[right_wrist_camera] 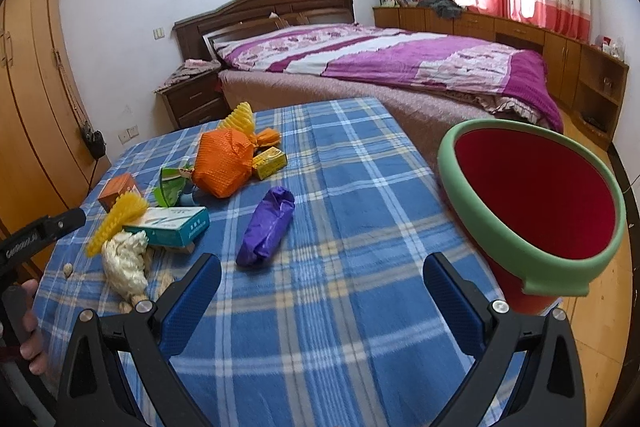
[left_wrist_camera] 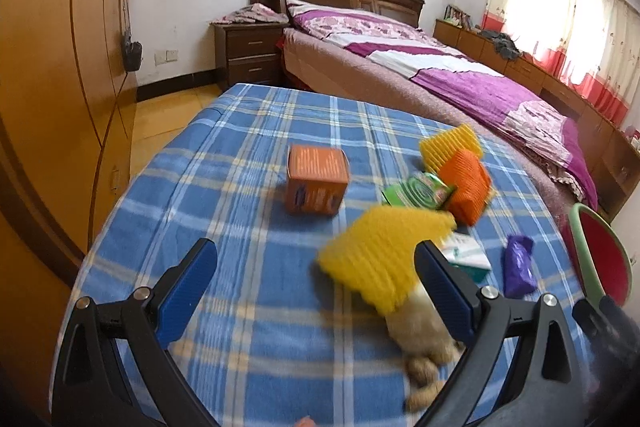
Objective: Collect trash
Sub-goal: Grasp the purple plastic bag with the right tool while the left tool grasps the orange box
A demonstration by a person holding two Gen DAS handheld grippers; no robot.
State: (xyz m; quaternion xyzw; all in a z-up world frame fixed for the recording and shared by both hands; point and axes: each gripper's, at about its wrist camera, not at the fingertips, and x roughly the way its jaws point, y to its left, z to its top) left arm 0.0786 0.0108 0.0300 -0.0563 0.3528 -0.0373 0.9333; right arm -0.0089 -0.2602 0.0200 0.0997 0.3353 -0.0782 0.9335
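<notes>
Blue-padded fingers of the left gripper [left_wrist_camera: 316,267] stand wide apart over the checked blue cloth of the surface [left_wrist_camera: 248,327], holding nothing. Just ahead, close to its right finger, lies a yellow foam net [left_wrist_camera: 380,259], blurred, with a crumpled cream wad [left_wrist_camera: 424,327] under its near edge. Beyond these sit an orange box [left_wrist_camera: 316,183], a green packet [left_wrist_camera: 416,191], an orange foam net [left_wrist_camera: 468,187] and a second yellow net [left_wrist_camera: 448,147]. A white and teal carton [left_wrist_camera: 468,255] lies beside the near yellow net, and a purple wrapper [left_wrist_camera: 518,267] lies to its right.

On the other side, the right gripper [right_wrist_camera: 320,295] is likewise spread open and empty above bare cloth. The purple wrapper [right_wrist_camera: 268,227] lies just ahead of its left finger. A red bin with a green rim [right_wrist_camera: 532,203] stands at the right edge of the surface, tilted towards the camera, near the right finger. Scattered trash covers the left part of the cloth, well apart from the bin. Behind is a bed [right_wrist_camera: 400,67] with a purple cover.
</notes>
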